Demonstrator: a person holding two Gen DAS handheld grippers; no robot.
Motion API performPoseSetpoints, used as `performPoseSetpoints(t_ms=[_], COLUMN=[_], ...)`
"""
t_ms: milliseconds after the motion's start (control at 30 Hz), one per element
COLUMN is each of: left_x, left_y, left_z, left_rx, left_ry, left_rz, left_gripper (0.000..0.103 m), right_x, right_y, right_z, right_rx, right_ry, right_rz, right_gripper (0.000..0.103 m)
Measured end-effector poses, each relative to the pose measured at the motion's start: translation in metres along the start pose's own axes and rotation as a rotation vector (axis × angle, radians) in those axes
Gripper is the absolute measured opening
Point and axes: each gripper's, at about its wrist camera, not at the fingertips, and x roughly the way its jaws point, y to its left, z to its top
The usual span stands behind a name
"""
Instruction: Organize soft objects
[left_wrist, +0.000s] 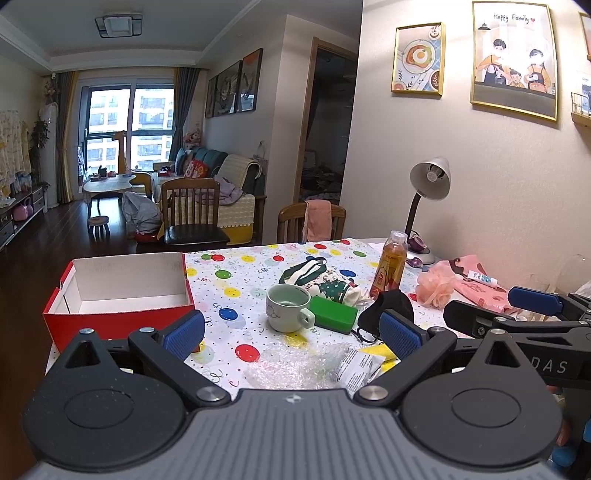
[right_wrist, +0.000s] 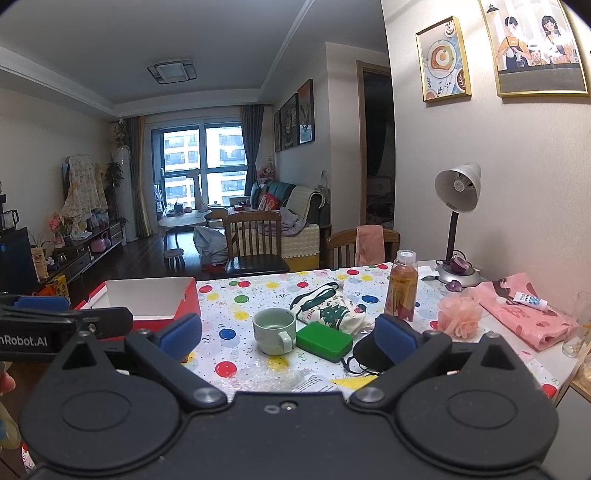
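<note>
Green, spongy and slab-shaped, the rectangular sponge (left_wrist: 333, 315) lies on the dotted tablecloth (left_wrist: 229, 291) just ahead of the left gripper (left_wrist: 291, 334), slightly toward its right finger, touching the pale green ceramic mug (left_wrist: 288, 307). Behind it sits a printed fabric pouch (left_wrist: 325, 282) with a Christmas-tree motif; a crumpled black face mask (left_wrist: 384, 304) lies right at the right fingertip, and a frilly pink mesh bath pouf (right_wrist: 460, 315) rests farther off to the right, beside a folded pink cloth (right_wrist: 524, 314). Both tools hover above the table's near edge, the left gripper and the right gripper (right_wrist: 290, 338) with fingers spread wide and nothing between them. By my reading, no item is picked yet: the red cardboard box (left_wrist: 114, 317) with its white interior, beyond the left finger, stands empty. A sensible next move is descending over one compressible piece, likely the sponge, avoiding the hard mug and the plastic tea bottle (left_wrist: 391, 266).
</note>
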Motion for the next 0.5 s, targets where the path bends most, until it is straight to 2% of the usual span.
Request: performPoseSetpoints(t_ms=[267,500], left_x=[0.004,0.021], left_y=[-0.001,-0.012], left_z=[0.0,0.004], left_rx=[0.006,0.017], left_ry=[-0.002,0.004], left_rz=[-0.007,-0.05], left_gripper=[0.102,0.102], right_x=[0.001,0.01], right_y=[-0.001,-0.012], right_z=[0.0,-0.003], right_rx=[0.004,0.021], right_ry=[0.003,0.018], right_rz=[-0.005,-0.018], right_gripper=[0.1,0.1])
